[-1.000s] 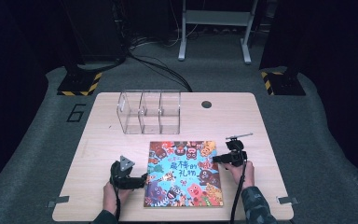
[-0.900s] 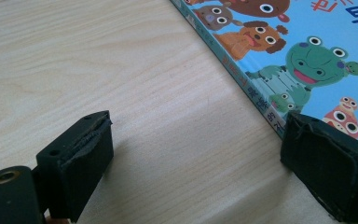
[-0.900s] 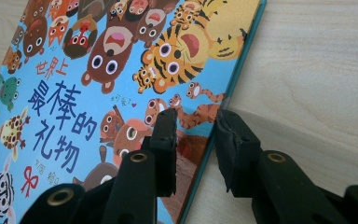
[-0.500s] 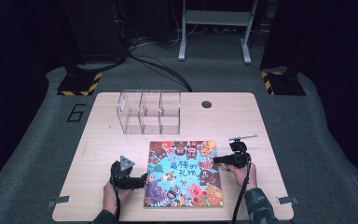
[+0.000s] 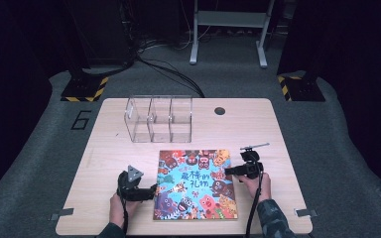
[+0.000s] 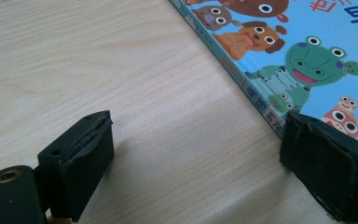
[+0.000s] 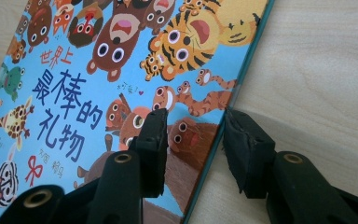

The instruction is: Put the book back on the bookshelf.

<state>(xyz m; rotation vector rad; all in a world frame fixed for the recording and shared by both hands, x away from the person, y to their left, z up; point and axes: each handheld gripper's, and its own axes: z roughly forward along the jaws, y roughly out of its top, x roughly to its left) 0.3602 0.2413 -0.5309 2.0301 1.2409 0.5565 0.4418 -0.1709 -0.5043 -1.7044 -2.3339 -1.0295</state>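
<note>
Tongs on the right [image 7: 193, 140] straddle the right edge of the picture book [image 5: 196, 184], one jaw over the cover and the other over the bare wood; their jaws have just been opening a little, a gap shows between pad and cover, and they grip nothing. In the high view the right tongs [image 5: 228, 173] point left at the book's right edge, in the same spot as a second ago, and the hand behind them has not shifted. The left tongs [image 6: 196, 158] stand wide open as before, low over the wood, with the far jaw just at the book's spine edge and nothing between the pads. From above, the left tongs [image 5: 151, 191] sit beside the book's left edge, unmoved.

The book lies flat and closed, cover up, on the near middle of the bench [image 5: 104, 144], where it lay in the earlier pictures. Behind it, well apart, stands a clear three-compartment organizer [image 5: 159, 119], and a round cable hole [image 5: 220, 110] sits near the far edge. The pale wooden bench stands on grey carpet [image 5: 54, 129] marked with a number; black-and-yellow striped stand bases [image 5: 84, 89] and dark cables lie beyond, in a dim room
</note>
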